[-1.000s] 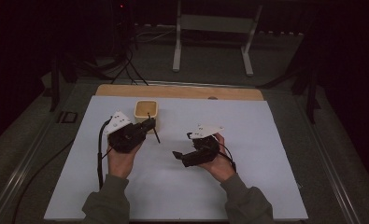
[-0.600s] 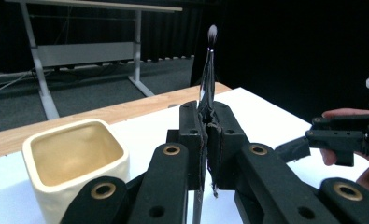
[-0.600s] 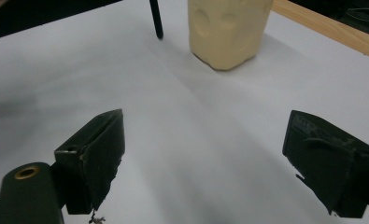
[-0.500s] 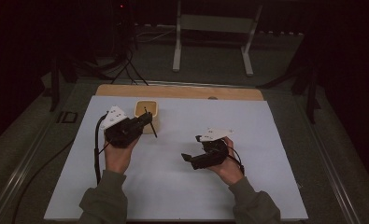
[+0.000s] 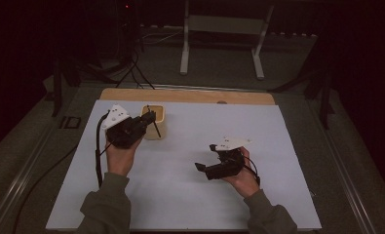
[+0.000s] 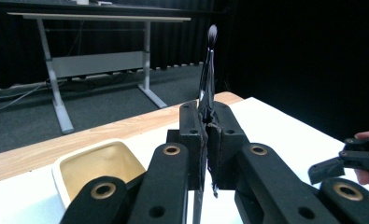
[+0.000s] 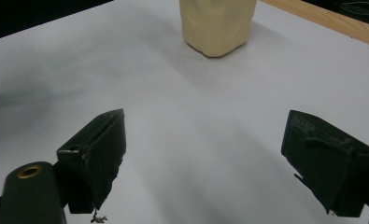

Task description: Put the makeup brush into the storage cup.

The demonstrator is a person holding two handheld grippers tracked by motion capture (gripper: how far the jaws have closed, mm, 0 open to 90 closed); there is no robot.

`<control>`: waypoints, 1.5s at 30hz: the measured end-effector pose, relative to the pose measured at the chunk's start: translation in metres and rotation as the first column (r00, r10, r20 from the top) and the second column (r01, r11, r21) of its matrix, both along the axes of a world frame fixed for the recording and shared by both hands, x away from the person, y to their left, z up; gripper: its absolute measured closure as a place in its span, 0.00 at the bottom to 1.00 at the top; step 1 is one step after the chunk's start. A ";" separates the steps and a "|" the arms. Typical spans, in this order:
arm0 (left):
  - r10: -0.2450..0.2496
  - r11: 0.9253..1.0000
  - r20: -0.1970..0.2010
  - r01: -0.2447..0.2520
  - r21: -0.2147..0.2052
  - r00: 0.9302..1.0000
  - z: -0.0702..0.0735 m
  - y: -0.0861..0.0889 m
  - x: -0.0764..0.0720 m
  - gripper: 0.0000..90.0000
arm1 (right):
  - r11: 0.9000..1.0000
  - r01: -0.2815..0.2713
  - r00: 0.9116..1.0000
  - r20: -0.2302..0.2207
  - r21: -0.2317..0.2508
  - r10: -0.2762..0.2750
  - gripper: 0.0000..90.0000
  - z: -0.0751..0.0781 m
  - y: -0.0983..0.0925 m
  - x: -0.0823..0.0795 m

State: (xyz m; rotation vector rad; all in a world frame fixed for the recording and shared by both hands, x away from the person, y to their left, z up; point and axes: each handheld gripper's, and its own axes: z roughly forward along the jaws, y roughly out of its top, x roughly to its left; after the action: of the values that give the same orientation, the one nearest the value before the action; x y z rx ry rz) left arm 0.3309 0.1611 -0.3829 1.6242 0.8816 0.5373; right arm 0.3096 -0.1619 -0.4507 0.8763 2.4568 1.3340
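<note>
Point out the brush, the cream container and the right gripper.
brush [image 6: 207, 86], left gripper view, on its handle.
cream container [image 5: 156, 132], high view, on its front wall.
right gripper [image 5: 205, 157], high view, between its open jaws.

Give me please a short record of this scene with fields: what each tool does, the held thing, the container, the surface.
left tool: shut on the brush, beside the cup
held thing: thin dark brush, bristle tip up
right tool: open, nothing between the jaws, over the sheet
container: cream cup, standing upright, inside looks empty
surface: white sheet on a wooden table
</note>
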 end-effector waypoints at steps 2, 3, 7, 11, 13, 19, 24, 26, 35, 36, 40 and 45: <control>0.004 1.000 0.000 -0.004 0.003 1.000 0.000 0.001 0.002 0.95 | 1.000 0.006 1.000 -0.004 0.004 -0.006 0.15 -0.001 -0.004 -0.001; 0.006 1.000 0.001 -0.006 0.002 1.000 0.001 0.001 0.002 0.95 | 1.000 0.005 1.000 -0.010 0.005 -0.005 0.15 -0.002 -0.006 -0.001; 0.015 1.000 0.001 -0.015 0.005 1.000 0.002 0.002 0.005 0.95 | 1.000 0.017 1.000 -0.015 0.006 -0.017 0.15 -0.004 -0.013 -0.002; 0.025 1.000 0.005 -0.025 0.010 1.000 0.004 0.003 0.009 0.95 | 1.000 0.027 1.000 -0.016 0.001 -0.027 0.15 -0.006 -0.018 -0.005; 0.031 0.999 0.009 -0.031 0.013 0.999 0.005 0.004 0.010 0.95 | 1.000 0.031 0.999 -0.013 -0.003 -0.031 0.15 -0.007 -0.021 -0.006; 0.047 0.999 0.014 -0.047 0.015 0.999 0.009 0.008 0.014 0.95 | 0.999 0.049 0.999 -0.012 0.000 -0.049 0.15 -0.009 -0.031 -0.010; 0.060 0.998 0.018 -0.060 0.013 0.998 0.011 0.011 0.017 0.95 | 0.998 0.059 0.998 -0.017 -0.003 -0.059 0.14 -0.012 -0.039 -0.014; 0.063 0.998 0.019 -0.063 0.011 0.998 0.012 0.011 0.018 0.95 | 0.998 0.068 0.998 -0.020 -0.005 -0.068 0.14 -0.014 -0.043 -0.015; 0.078 0.996 0.029 -0.079 0.034 0.997 0.016 0.011 0.023 0.95 | 0.994 0.112 0.993 -0.034 0.005 -0.112 0.14 -0.022 -0.068 -0.027; 0.078 0.996 0.029 -0.079 0.034 0.997 0.016 0.011 0.023 0.95 | 0.993 0.116 0.993 -0.034 0.004 -0.115 0.14 -0.023 -0.070 -0.028; 0.089 0.995 0.029 -0.090 0.046 0.996 0.016 0.010 0.026 0.95 | 0.991 0.131 0.991 -0.041 0.003 -0.131 0.14 -0.027 -0.078 -0.032; 0.096 0.994 0.032 -0.098 0.058 0.995 0.016 0.010 0.029 0.95 | 0.988 0.151 0.988 -0.040 0.013 -0.150 0.14 -0.027 -0.084 -0.034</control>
State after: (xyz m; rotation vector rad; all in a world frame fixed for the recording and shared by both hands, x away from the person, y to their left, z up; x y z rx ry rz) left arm 0.3594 0.1711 -0.3673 1.6295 0.9337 0.6590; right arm 0.2758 -0.2463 -0.4781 1.0778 2.3577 1.2975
